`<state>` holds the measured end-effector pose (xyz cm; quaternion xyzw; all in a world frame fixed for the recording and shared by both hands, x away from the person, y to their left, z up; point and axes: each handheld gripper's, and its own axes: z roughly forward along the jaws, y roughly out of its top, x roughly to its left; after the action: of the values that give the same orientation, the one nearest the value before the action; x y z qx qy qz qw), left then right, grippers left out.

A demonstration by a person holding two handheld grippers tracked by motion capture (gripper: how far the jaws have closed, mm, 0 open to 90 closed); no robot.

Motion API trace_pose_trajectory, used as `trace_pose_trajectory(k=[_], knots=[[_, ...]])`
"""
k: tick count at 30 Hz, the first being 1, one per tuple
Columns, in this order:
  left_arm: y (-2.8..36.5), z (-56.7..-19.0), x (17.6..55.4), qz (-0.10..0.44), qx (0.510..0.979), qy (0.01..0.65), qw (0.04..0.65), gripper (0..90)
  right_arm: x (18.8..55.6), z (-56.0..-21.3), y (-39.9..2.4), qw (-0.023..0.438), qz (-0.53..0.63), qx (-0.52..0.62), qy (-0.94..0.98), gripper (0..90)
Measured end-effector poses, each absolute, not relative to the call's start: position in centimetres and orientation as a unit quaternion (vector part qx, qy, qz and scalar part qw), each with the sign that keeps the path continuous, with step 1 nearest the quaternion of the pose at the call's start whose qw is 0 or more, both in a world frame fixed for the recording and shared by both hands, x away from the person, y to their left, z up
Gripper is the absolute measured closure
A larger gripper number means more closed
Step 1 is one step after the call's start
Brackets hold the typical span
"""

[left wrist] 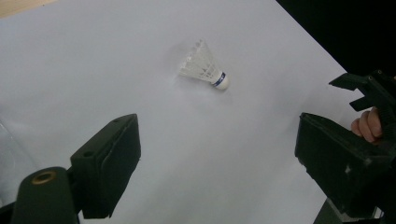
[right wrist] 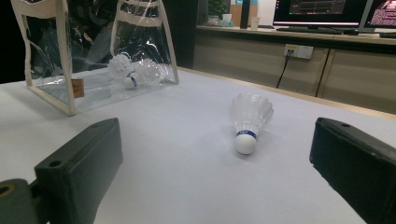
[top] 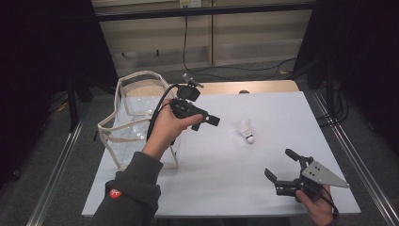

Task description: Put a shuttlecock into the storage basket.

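Note:
A white shuttlecock [top: 246, 131] with a blue band lies on its side on the white table [top: 226, 179], right of centre. My left gripper [top: 207, 122] hovers to its left, held in a hand in front of the bag, jaws open and empty. In the left gripper view the shuttlecock [left wrist: 204, 66] lies ahead of the left gripper [left wrist: 217, 140]. My right gripper [top: 281, 165] rests near the table's front right corner, open and empty. In the right gripper view the shuttlecock [right wrist: 250, 119] lies beyond the right gripper [right wrist: 215, 144].
A clear plastic bag [top: 141, 75] with cream trim stands at the table's left edge; inside the bag [right wrist: 65, 60] lies another shuttlecock [right wrist: 128, 70]. The other hand's gripper [left wrist: 369, 93] shows at the right of the left gripper view. Cables run on the floor behind the table.

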<state>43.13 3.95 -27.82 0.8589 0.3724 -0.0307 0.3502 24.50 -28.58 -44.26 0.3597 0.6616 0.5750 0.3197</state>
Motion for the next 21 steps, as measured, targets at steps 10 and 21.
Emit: trace_pose_trajectory(k=[10, 21], knots=[[3.1, -29.2, 43.0, -0.031, 0.864, 0.367, 0.344, 13.3, 24.5, -44.3, -28.5, 0.319, 0.574, 0.36, 0.662, 2.4], [2.1, -30.7, 42.8, -0.025, 0.862, 0.368, 0.348, 11.8, 24.5, -44.2, -28.6, 0.321, 0.575, 0.359, 0.661, 2.4]])
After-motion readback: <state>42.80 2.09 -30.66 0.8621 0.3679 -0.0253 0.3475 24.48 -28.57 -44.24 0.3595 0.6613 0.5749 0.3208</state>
